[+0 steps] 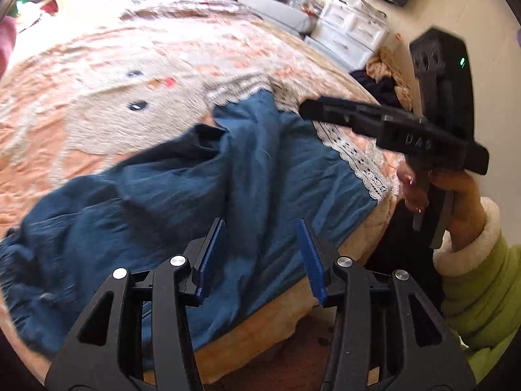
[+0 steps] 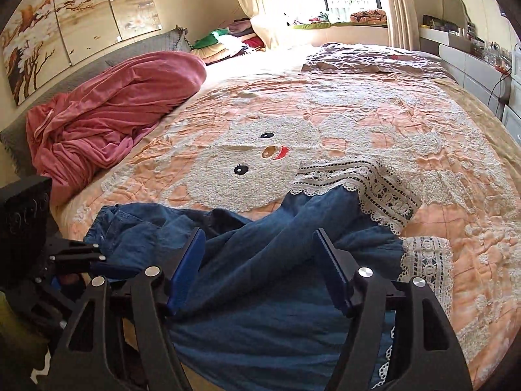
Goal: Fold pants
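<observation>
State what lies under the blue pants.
The pants lie on the peach bedspread, partly covering its white animal picture. The bedspread beneath them is hidden.

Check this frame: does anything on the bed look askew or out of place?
The blue pants lie crumpled at the bed's near edge, legs crossed, not flat. White lace trim is flipped over one leg end. Nothing looks spilled or damaged.

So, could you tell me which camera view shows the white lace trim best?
The right wrist view: the lace trim lies sharp and whole beside the blue pants. The left wrist view shows only a blurred strip of it.
</observation>
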A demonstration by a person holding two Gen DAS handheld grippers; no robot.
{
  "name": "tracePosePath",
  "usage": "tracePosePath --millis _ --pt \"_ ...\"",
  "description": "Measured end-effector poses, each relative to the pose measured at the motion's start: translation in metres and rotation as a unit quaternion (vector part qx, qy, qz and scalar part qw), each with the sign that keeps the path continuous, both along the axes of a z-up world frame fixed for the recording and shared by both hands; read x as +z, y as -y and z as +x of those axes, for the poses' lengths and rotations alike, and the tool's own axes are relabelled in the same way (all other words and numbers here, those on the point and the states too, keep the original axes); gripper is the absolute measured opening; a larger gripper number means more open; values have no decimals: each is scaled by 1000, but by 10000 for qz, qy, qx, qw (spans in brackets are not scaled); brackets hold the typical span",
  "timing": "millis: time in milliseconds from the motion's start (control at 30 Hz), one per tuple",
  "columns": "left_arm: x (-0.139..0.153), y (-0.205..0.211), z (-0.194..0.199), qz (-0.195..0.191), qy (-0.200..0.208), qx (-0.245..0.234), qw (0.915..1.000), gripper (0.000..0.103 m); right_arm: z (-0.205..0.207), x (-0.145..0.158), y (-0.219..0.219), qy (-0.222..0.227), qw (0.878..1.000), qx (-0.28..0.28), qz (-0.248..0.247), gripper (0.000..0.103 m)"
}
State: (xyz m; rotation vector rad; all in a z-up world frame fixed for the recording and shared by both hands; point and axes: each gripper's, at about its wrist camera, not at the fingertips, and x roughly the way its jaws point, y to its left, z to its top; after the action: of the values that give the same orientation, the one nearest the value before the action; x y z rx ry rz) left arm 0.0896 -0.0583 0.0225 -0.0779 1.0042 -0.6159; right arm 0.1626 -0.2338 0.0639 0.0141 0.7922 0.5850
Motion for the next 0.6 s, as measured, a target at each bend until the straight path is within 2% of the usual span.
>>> tracePosePath --millis 133,233,333,500,600 --pt "-25 14 18 255 -308 2 9992 38 31 -2 -20 -34 9996 92 -257 68" --pt "-39 12 22 37 -420 136 9990 34 57 -8 -38 -68 9983 133 -570 68" --pt "-42 11 22 -162 -335 112 9992 34 85 -22 -63 -125 9947 183 -1002 68" --pt "-48 17 24 -306 -306 -3 9991 34 131 -51 -88 -380 9849 -97 -1685 68" --pt "-49 16 26 -441 -306 -12 9986 34 153 -71 -94 -645 9769 -283 -2018 64"
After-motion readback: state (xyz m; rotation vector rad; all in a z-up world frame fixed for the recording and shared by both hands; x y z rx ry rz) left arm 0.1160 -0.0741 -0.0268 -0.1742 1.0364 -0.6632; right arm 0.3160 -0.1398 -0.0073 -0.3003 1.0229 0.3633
